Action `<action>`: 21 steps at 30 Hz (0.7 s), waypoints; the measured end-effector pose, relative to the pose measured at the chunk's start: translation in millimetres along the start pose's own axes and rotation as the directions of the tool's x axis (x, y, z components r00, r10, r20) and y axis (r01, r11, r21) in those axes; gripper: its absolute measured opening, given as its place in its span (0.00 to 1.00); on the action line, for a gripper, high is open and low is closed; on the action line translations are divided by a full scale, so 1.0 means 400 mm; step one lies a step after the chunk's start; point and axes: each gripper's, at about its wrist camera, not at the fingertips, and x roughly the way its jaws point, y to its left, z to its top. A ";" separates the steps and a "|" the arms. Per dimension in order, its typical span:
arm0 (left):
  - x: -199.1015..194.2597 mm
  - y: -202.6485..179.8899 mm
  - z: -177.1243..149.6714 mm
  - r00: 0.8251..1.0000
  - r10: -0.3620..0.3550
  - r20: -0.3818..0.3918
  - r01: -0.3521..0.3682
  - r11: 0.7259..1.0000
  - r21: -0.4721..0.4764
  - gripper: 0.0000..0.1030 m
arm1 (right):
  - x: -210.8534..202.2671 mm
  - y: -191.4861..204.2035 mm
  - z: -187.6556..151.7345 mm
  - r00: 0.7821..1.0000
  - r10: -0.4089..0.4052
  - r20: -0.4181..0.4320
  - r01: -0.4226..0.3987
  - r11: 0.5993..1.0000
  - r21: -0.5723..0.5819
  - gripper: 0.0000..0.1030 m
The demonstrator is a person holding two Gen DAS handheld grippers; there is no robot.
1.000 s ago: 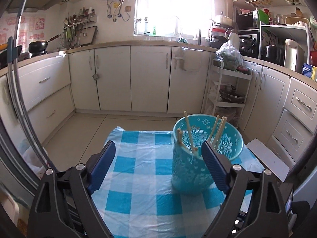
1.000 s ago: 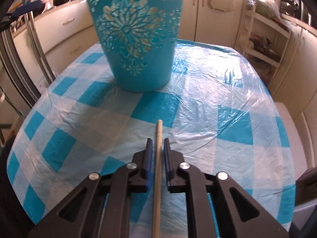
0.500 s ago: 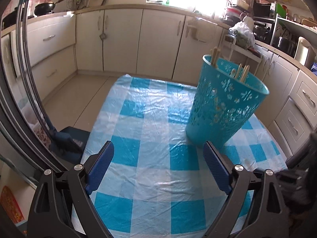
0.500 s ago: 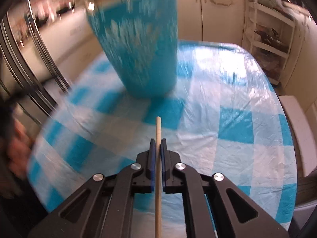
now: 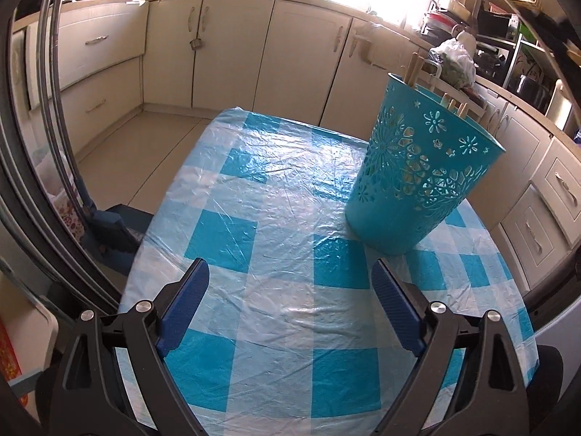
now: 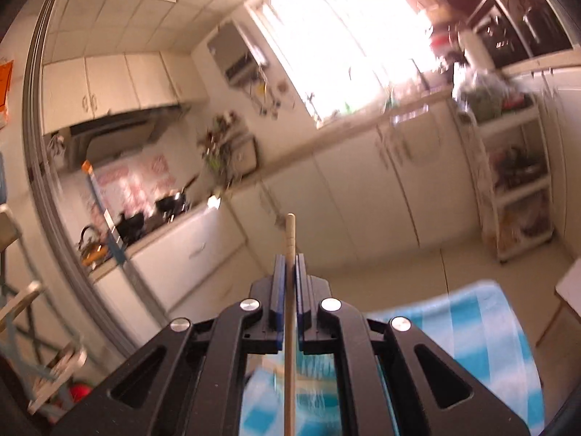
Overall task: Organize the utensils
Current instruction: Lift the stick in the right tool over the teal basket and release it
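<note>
- I see the table (image 5: 283,218) under a blue-and-white checked plastic cloth; it fills most of the left wrist view, and only a blurred corner of it shows low in the right wrist view.
- Cream kitchen cabinets (image 5: 297,51) run along the far wall behind it, with a bright window above them.
- The tall turquoise plastic holder with cut-out flower pattern (image 5: 417,181) stands upright on the table, on its right side in the left wrist view, ahead and right of my left fingers.
- Several pale wooden chopsticks (image 5: 414,67) stick out of its rim, leaning on the wall.
- My left gripper (image 5: 290,283) hangs over the bare cloth, fingers wide apart, nothing between them, not touching the holder.
- My right gripper (image 6: 289,272) points out at the cabinets and window, roughly level, well above the table; the view is motion-blurred.
- Its fingers are pressed together on one light wooden chopstick (image 6: 289,312), which runs straight along the gap, its tip poking out past the fingertips.
</note>
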 end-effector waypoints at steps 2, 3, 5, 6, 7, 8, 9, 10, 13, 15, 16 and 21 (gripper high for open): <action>0.001 -0.005 -0.004 1.000 -0.009 0.005 0.009 1.000 -0.008 0.85 | 0.037 -0.002 0.007 0.999 -0.030 0.034 0.030 1.000 0.005 0.06; 0.005 -0.005 -0.007 1.000 -0.014 0.008 0.014 1.000 -0.013 0.85 | 0.068 -0.003 0.008 0.997 -0.056 0.049 0.056 0.998 0.002 0.06; 0.011 -0.003 -0.012 1.000 -0.018 0.007 0.018 1.000 -0.020 0.86 | 0.106 -0.011 -0.003 0.994 -0.093 0.049 0.094 0.996 -0.003 0.06; 0.018 -0.001 -0.015 1.000 -0.020 0.000 0.020 0.999 -0.027 0.86 | 0.126 -0.021 -0.015 0.993 -0.110 0.038 0.109 0.994 0.003 0.06; 0.022 0.002 -0.017 1.000 -0.021 -0.004 0.021 0.999 -0.031 0.86 | 0.136 -0.030 -0.027 0.992 -0.124 0.030 0.123 0.992 0.005 0.06; 0.027 0.004 -0.021 1.000 -0.022 -0.008 0.022 0.999 -0.036 0.86 | 0.143 -0.040 -0.034 0.991 -0.132 0.024 0.131 0.991 0.002 0.06; 0.033 0.008 -0.024 1.000 -0.024 -0.013 0.024 0.999 -0.042 0.86 | 0.159 -0.048 -0.048 0.989 -0.145 0.010 0.145 0.989 -0.003 0.06; 0.036 0.011 -0.027 1.000 -0.026 -0.017 0.025 0.999 -0.046 0.86 | 0.163 -0.054 -0.054 0.988 -0.153 0.004 0.153 0.988 -0.005 0.06; 0.049 0.016 -0.037 0.999 -0.029 -0.034 0.027 0.998 -0.056 0.86 | 0.172 -0.070 -0.078 0.985 -0.171 -0.025 0.171 0.985 -0.012 0.06; 0.049 0.014 -0.036 0.999 -0.033 -0.030 0.031 0.998 -0.057 0.86 | 0.173 -0.075 -0.088 0.983 -0.179 -0.033 0.178 0.984 -0.022 0.06; 0.049 0.014 -0.036 0.999 -0.034 -0.027 0.032 0.998 -0.055 0.86 | 0.172 -0.075 -0.090 0.984 -0.175 -0.042 0.174 0.984 -0.022 0.06; 0.054 0.013 -0.037 0.999 -0.034 -0.037 0.032 0.998 -0.053 0.86 | 0.165 -0.070 -0.091 0.981 -0.192 -0.040 0.189 0.980 -0.064 0.06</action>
